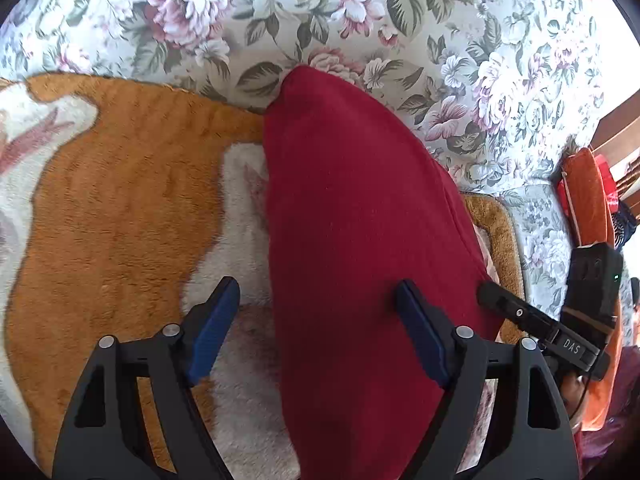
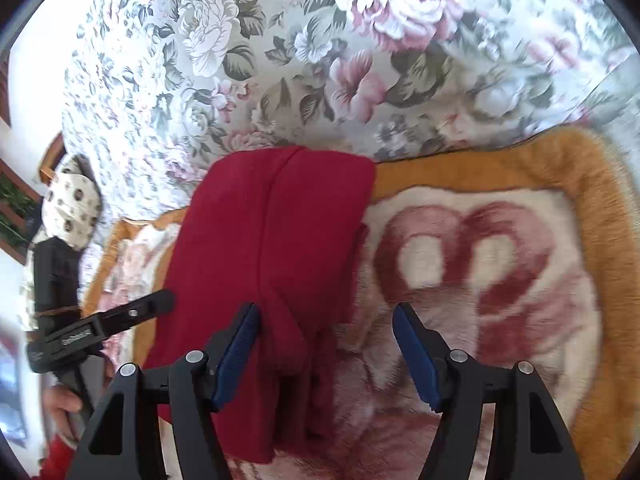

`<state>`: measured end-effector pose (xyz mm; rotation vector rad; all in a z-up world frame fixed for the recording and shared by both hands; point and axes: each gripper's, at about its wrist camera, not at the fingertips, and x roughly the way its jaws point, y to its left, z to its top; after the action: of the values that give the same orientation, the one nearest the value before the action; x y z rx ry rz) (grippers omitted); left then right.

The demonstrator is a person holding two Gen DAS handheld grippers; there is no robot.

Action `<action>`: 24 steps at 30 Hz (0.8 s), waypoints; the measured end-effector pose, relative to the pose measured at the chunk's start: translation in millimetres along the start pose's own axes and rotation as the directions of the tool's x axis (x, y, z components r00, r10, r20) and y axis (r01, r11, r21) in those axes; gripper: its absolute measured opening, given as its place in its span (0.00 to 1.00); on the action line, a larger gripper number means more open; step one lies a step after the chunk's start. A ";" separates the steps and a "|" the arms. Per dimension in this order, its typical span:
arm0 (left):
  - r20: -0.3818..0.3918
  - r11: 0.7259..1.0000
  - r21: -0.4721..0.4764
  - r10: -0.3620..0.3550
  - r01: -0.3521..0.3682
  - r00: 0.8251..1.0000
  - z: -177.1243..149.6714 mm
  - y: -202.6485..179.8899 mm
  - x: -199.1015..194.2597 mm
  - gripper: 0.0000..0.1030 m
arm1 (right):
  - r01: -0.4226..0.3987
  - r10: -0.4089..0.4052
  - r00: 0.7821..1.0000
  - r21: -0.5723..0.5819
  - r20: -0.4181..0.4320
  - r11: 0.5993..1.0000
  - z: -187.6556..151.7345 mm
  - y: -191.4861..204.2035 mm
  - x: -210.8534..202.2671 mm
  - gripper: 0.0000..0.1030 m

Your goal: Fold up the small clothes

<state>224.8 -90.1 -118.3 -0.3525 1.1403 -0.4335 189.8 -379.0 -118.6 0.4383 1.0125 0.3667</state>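
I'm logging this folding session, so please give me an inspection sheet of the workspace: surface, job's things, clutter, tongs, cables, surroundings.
Surface: orange and cream plush blanket spread over a floral bedspread.
Job's things: dark red garment, folded into a long strip, lying on the blanket.
Clutter: orange and red items at the bed's far edge; what they are cannot be told.
Tongs: left tongs open, straddling the garment's left edge; right tongs open over its right edge, pads not pressing.
Cables: thin dark cord near the right tongs' handle.
Surroundings: wooden furniture beyond the bed.
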 end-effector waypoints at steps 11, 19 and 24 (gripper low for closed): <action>-0.024 0.994 0.001 -0.112 0.112 0.993 0.3 -0.9 16.9 0.71 | -0.213 0.215 0.977 0.105 -0.010 0.971 -5.2 3.5 37.4 0.46; 0.003 0.988 0.064 -0.139 0.139 0.990 -22.9 -10.1 -43.1 0.63 | -0.210 0.210 0.978 -0.017 0.000 0.978 -22.3 52.3 -10.5 0.35; 0.037 0.990 0.090 -0.112 0.108 0.993 -61.2 -6.5 -89.3 0.63 | -0.255 0.254 0.967 -0.057 -0.022 0.965 -54.6 85.0 -32.5 0.35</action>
<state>135.9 -54.0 -67.6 -0.3472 1.0608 -0.5691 118.8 -312.4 -76.4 0.5136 0.9589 0.6303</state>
